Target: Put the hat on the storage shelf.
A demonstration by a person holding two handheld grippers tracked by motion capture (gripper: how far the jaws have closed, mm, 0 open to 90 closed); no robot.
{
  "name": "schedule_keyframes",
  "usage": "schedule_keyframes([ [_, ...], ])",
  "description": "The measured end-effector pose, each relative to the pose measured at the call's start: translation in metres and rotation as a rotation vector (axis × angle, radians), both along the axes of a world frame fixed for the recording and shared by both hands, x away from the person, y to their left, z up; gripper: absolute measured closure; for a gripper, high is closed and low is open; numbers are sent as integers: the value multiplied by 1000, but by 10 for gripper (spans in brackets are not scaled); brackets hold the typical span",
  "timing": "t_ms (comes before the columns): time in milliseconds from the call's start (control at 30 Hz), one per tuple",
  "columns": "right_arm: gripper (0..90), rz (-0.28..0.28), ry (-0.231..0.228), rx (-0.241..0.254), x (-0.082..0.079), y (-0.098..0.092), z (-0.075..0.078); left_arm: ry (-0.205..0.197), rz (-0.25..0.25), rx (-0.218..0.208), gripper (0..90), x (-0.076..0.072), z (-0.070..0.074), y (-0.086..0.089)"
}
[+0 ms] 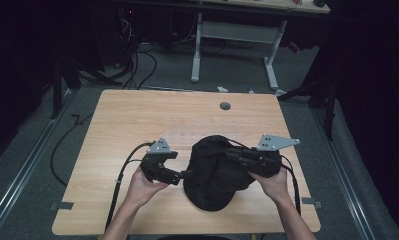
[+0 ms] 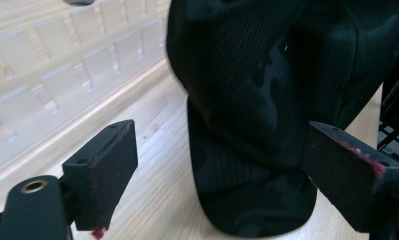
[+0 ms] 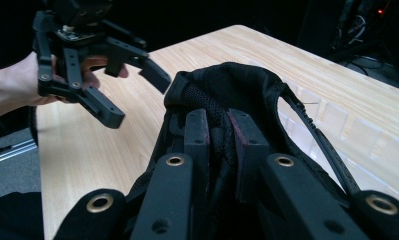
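Right gripper clamps a fold of a black cap as the left gripper stands with jaws wide apart beside it, nothing pinched between them.

Held by a person's two hands at the near edge of a pale wooden table, the cap sits half-lifted, its brim toward the person and partly resting on the wood, its crown bunched in the closed jaws. Risk from here: the grip takes only a thin fold of soft fabric, so a pull from the other side could slide it free, or drag the cap off the near edge. Beyond the cap a small round grommet marks the tabletop; farther off, a dim room holds grey carpet, trailing cables and a white-legged desk.
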State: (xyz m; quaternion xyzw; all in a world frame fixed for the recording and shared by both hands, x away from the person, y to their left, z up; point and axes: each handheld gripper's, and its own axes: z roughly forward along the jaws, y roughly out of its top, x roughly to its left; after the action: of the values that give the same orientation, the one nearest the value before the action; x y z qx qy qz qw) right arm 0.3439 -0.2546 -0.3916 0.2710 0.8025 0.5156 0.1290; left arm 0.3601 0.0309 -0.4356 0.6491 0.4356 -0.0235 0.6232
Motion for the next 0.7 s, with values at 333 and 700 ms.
schedule_keyframes([
  [333,804,80,-14,16,2,7,7,23,-42,-8,157,11,6,-10],
  [700,804,155,-27,39,6,12,9,61,-137,-6,281,12,5,-18],
])
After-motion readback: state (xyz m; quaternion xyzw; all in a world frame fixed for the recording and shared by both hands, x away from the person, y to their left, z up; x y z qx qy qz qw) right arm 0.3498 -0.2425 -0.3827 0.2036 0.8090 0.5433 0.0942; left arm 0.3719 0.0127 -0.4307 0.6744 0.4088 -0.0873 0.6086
